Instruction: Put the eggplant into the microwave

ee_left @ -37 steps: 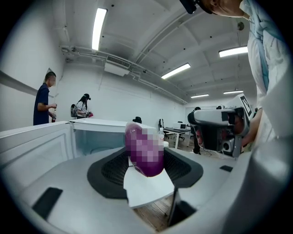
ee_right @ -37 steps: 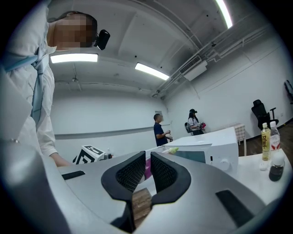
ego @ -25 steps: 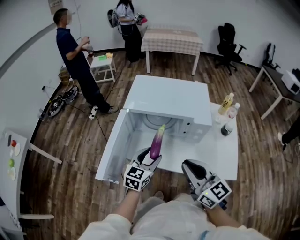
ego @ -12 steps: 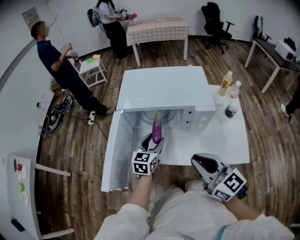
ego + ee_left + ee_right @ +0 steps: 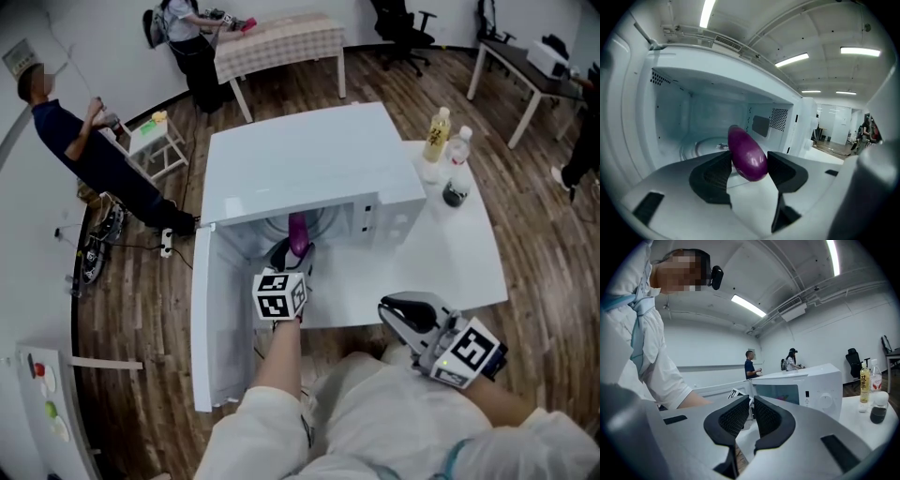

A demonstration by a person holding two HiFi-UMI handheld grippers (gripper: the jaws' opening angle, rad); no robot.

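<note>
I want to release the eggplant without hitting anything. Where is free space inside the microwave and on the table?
Inside the microwave, the turntable looks bare. On the table, the strip between the microwave's front and the near edge is free. It is crowded only at the far right corner, where bottles stand.

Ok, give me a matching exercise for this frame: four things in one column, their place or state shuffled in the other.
Things:
1 eggplant
2 microwave door
3 right tongs
4 yellow bottle

States:
A swung open
B standing on the table beside the microwave
C empty
D gripped in the left tongs, at the microwave's opening

Pairs: 1-D, 2-A, 3-C, 4-B
</note>
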